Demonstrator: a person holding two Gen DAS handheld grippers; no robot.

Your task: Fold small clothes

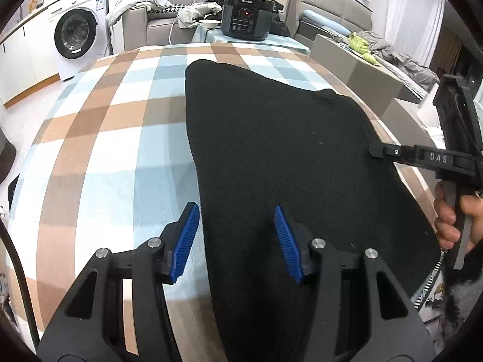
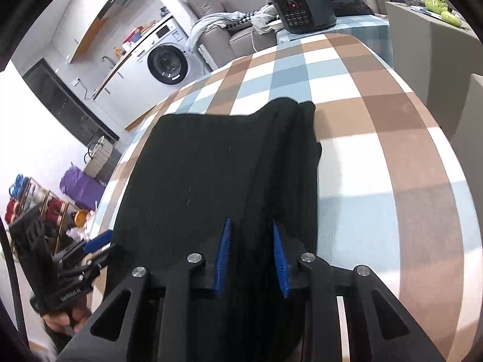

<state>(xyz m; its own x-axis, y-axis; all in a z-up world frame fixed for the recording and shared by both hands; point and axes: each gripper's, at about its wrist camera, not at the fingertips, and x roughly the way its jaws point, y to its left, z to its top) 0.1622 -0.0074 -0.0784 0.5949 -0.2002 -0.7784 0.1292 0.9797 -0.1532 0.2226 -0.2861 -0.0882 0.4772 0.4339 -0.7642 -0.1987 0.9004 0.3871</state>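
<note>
One washing machine, both views.

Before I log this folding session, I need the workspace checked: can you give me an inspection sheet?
Surface: checked cloth in brown, pale blue and white covers the table.
Job's things: one black knit garment lies spread on it, its right edge doubled over in a fold.
Clutter: nothing seen on the checked cloth besides the garment.
Grippers: left gripper open, straddling the garment's left edge; right gripper over the fold with fabric between its jaws, pad contact unclear.
Cables: a white cord hangs by the sofa.
Surroundings: black cooker on the next table, washing machine, grey sofa with heaped clothes.
</note>
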